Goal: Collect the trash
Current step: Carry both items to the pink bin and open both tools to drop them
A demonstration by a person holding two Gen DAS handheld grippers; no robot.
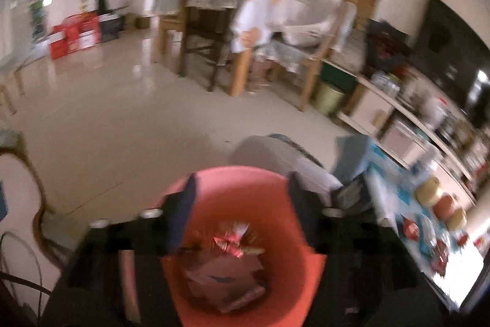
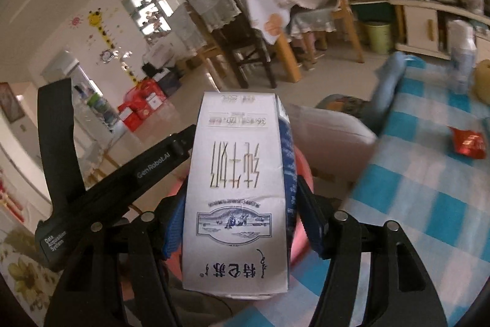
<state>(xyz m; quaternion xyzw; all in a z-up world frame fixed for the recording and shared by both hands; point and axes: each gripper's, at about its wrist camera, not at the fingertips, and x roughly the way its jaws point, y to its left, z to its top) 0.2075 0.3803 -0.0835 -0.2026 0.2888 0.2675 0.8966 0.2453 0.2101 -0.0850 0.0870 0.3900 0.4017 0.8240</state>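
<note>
1. Holding the carton (image 2: 235, 192) squarely over the bin (image 1: 245, 198) is keeping the drop clean; I judge it should fall upright among the wrappers (image 1: 235, 244) inside.
2. Right gripper (image 2: 239, 222): jaws are standing wide with the carton between them; whether the pads are pressing, I cannot tell.
3. Left gripper (image 1: 242, 216): jaws are spreading wide, empty, over the bin.
</note>
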